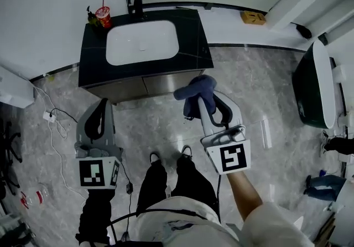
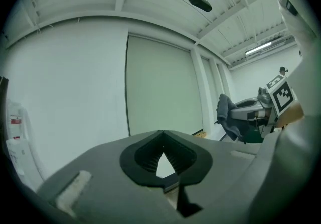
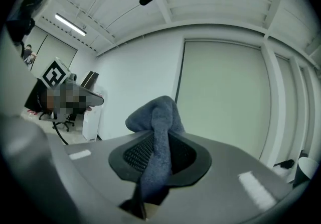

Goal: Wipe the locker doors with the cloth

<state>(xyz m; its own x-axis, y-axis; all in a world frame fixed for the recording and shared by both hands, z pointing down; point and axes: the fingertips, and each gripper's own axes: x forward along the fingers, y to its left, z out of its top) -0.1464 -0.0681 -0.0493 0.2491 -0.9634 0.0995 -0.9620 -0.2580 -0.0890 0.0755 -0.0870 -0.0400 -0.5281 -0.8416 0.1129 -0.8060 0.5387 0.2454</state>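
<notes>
The cloth [image 1: 194,88] is blue-grey, the left tool [image 1: 103,102] and right tool [image 1: 206,96] are grey with black-and-white markers, and the basin [image 1: 142,44] is white.

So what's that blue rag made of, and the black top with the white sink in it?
The cloth pinched in the right hand-held gripper looks like soft fuzzy fabric, maybe microfibre: it droops and folds, matte. The black countertop looks like polished stone or a stone-look slab: dark with thin pale veins. The white basin looks like glazed ceramic: smooth, softly shiny.
</notes>
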